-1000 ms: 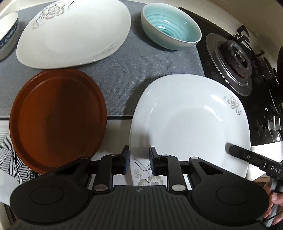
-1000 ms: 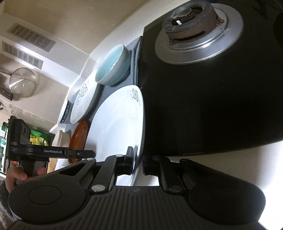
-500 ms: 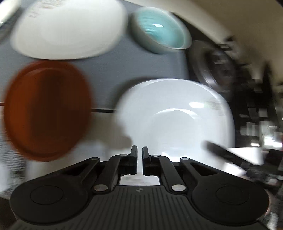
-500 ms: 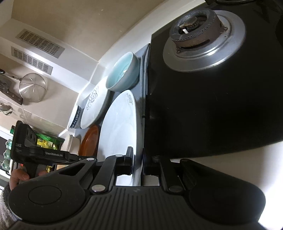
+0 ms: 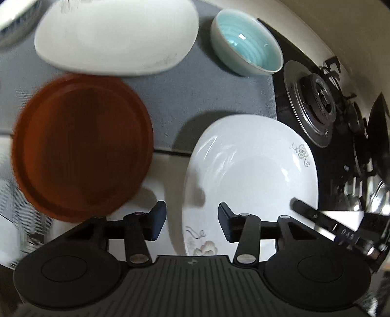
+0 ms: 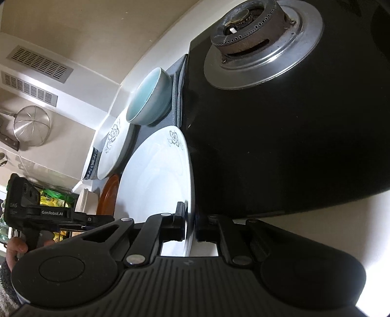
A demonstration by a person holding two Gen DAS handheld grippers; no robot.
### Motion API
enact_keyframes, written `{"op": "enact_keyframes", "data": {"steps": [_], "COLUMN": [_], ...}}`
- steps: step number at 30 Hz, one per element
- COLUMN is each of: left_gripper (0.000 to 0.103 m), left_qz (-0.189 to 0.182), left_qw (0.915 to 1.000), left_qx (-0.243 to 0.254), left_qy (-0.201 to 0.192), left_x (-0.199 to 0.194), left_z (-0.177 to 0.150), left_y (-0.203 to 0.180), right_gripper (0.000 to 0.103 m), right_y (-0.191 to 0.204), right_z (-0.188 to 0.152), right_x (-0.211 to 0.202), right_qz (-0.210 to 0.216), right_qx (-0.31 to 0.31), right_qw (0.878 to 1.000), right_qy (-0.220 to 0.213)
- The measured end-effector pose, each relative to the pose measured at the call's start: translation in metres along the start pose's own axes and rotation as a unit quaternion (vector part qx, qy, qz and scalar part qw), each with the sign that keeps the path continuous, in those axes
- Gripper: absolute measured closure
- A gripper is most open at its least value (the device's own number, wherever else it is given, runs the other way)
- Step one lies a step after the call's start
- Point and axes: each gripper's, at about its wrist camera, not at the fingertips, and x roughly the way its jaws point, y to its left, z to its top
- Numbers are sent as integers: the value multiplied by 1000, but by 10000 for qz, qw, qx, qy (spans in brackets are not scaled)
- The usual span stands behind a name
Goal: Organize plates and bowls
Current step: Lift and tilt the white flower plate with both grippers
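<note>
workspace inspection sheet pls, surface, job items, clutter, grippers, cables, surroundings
surface: grey mat on a pale counter.
job's things: white plate at the hob edge; second white plate, brown plate, teal bowl, blue-rimmed bowl.
clutter: nothing seen.
grippers: left gripper open, jaws just been opening, straddling the white plate's rim; right gripper shut on that rim.
cables: nothing seen.
surroundings: gas hob, burner, hanging strainer.

Left tongs [image 5: 192, 223] just opening, nothing gripped; right tongs [image 6: 190, 225] clamped.
</note>
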Motion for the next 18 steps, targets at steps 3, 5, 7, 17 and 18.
{"op": "enact_keyframes", "data": {"steps": [3, 5, 7, 17, 18], "left_gripper": [53, 54, 59, 92, 93], "left_qz": [-377, -486, -521, -1100, -1074], "left_qw": [9992, 9988, 9986, 9938, 9940], "left_qx": [-88, -28, -39, -9, 9], "left_qy": [75, 64, 82, -188, -207], "left_x": [12, 17, 16, -5, -2], "left_z": [-1, 2, 3, -9, -10], "left_y": [5, 3, 5, 25, 28], "right_gripper": [95, 95, 95, 92, 92], "right_y": [-1, -1, -2, -15, -14], "right_z": [1, 1, 1, 2, 3], "right_x": [1, 0, 0, -8, -8], "right_qz": [33, 28, 18, 68, 39], "right_qx": [-1, -26, 21, 243, 197], "right_qw": [10000, 10000, 10000, 9995, 9996], "right_qy": [32, 34, 26, -182, -173]}}
